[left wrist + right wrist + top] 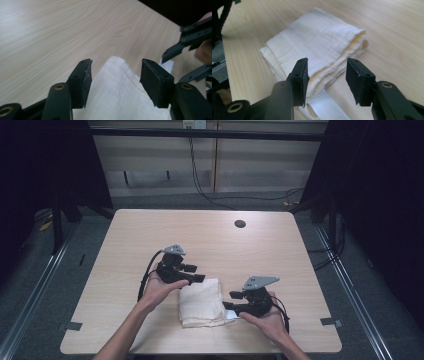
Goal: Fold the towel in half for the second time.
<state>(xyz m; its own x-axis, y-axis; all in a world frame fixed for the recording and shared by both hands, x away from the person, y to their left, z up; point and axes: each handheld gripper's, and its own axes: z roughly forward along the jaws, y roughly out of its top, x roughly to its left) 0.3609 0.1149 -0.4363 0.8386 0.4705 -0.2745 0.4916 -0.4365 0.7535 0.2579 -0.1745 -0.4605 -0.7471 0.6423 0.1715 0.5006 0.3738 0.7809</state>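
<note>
Nearest me, my right gripper (235, 306) stands with jaws apart, empty, beside the folded cloth (201, 303) (several layers, looks finished) lying on the counter (280, 250). Beyond it, my left gripper (196, 273) gapes wide. I judge only withdrawal remains.

One pale wood-grain tabletop (150, 230) with rounded corners and a dark round cable hole (240, 224) near its far edge, standing on grey carpeted floor (30, 275). Black curtains (45, 165) hang at both sides, flanking a beige panelled back wall (260, 165). Black cables (200, 180) trail down that wall onto the floor; metal floor rails (350, 285) run along either side.
</note>
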